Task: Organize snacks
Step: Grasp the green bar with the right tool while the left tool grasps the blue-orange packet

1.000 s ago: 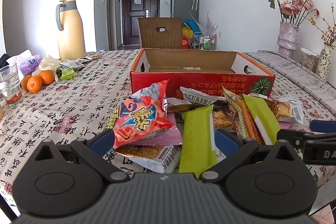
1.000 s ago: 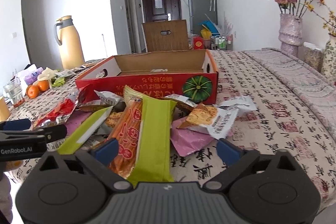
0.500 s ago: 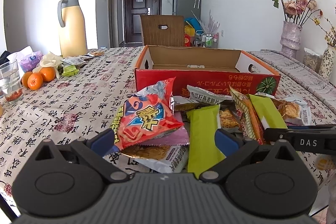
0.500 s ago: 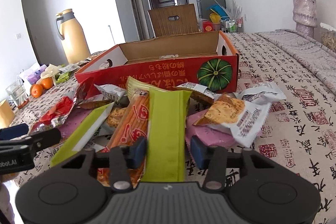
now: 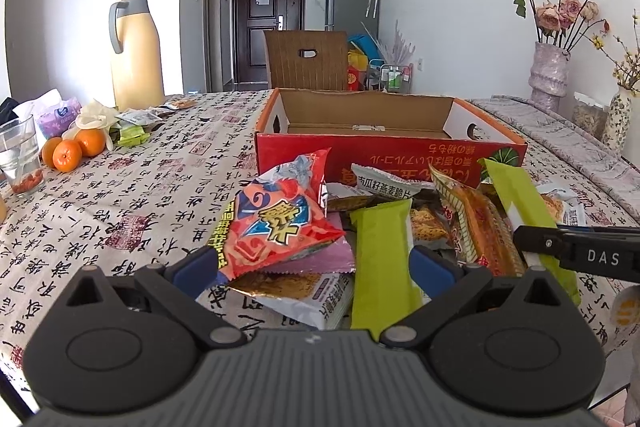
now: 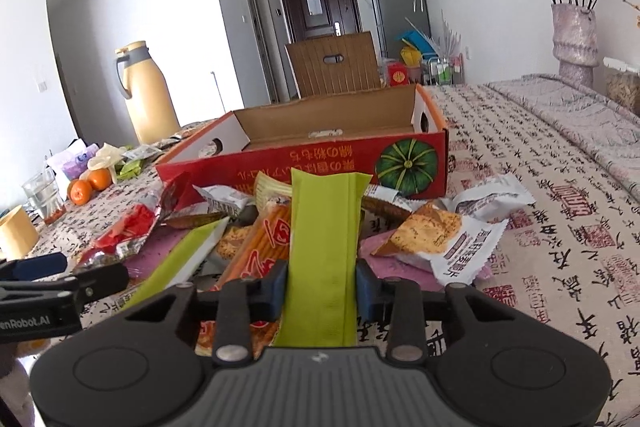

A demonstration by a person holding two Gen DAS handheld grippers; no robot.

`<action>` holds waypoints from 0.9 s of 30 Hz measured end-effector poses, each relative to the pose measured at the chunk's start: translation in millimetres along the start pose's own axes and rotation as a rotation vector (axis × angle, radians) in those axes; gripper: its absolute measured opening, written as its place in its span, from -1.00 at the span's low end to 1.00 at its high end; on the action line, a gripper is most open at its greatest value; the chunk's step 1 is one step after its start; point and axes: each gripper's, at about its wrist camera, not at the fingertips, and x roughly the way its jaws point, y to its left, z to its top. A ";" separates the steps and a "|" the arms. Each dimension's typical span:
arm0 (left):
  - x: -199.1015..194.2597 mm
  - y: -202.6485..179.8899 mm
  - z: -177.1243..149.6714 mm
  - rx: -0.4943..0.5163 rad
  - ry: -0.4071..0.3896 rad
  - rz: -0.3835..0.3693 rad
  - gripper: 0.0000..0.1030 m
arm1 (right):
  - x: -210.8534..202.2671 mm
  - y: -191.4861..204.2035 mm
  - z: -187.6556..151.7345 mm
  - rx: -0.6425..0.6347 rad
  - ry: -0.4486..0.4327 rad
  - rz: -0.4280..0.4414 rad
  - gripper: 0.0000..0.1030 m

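A pile of snack packets lies on the tablecloth in front of an open red cardboard box (image 5: 400, 153) (image 6: 280, 167). My right gripper (image 6: 322, 291) is shut on a long green packet (image 6: 326, 235) and holds it tilted up above the pile; the same packet shows in the left wrist view (image 5: 528, 211). My left gripper (image 5: 312, 267) is open over the pile, its fingers either side of a red-orange chip bag (image 5: 276, 223) and a second green packet (image 5: 382, 259). An orange stick packet (image 6: 260, 247) lies under the held one.
A yellow thermos jug (image 5: 134, 51), oranges (image 5: 68, 151), a glass (image 5: 20, 155) and tissues stand at the left. A vase of dried roses (image 5: 548, 75) stands at the right. A chair back (image 5: 306, 61) rises behind the box.
My right gripper moved forward and closed on the long green packet, which now tilts up off the pile. My left gripper stayed open and shifted only slightly.
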 end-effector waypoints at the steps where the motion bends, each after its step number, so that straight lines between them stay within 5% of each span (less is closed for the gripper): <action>1: -0.3 0.2 0.7 -0.002 0.000 0.001 1.00 | -1.6 -0.5 0.1 0.000 -0.005 0.000 -0.34; 11: 2.0 11.7 24.1 -0.013 0.007 0.035 1.00 | -13.1 -5.2 6.8 -0.008 -0.055 -0.024 -0.34; 27: 67.2 32.5 54.8 -0.065 0.181 0.062 1.00 | 4.0 -14.0 28.6 0.013 -0.045 -0.041 -0.34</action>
